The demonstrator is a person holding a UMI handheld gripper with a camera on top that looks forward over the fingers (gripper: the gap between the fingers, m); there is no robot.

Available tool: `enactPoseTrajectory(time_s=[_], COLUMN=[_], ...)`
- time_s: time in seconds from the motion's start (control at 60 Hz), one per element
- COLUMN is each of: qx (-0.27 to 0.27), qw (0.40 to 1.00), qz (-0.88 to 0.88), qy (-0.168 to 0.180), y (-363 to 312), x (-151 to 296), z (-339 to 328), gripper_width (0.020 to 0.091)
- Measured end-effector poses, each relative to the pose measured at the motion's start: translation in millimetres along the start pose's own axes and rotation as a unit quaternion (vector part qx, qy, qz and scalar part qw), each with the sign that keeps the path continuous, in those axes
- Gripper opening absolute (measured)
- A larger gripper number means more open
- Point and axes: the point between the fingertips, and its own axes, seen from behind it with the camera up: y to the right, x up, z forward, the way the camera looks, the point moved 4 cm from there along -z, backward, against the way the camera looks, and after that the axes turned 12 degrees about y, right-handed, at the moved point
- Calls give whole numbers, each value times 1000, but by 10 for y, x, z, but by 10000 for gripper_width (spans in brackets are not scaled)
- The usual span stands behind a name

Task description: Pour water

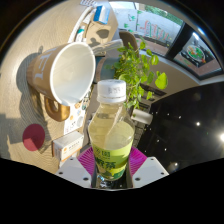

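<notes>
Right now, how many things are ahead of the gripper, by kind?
Bottles: 1, clear with a white cap, held between the fingers
Cups: 1, white, tipped on its side
Plants: 1, green and leafy
Total: 3

Bottle [112, 135]: base hidden below, between the fingers; contact with the magenta pads [88, 157] cannot be judged, only pad slivers showing beside it. Label text unreadable. Potted plant [138, 68]: pot and lower stems concealed behind bottle. White cup [66, 72]: tilted, interior contents indeterminate; support hidden. Pink round object [34, 137]: partly cut off, identity unclear. Background posters [160, 25]: lettering too small to read.
</notes>
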Motion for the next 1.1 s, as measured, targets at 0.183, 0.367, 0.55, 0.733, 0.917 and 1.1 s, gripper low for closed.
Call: enactPoseTrajectory(time_s=[0.183,0.367,0.55,0.733,0.917,1.1], qx=[0,32,85,117,135,114], qw=[969,847,687,617,597,609], qz=[247,529,721,778,789,782], qy=[9,25,18,38,49,69], y=[183,87,-487,-963,-1318,-1437], x=[-253,-463,-477,-225,10,57], z=[-181,-354,-329,-257,-157,-164], gripper_width=[407,409,409,409,412,466])
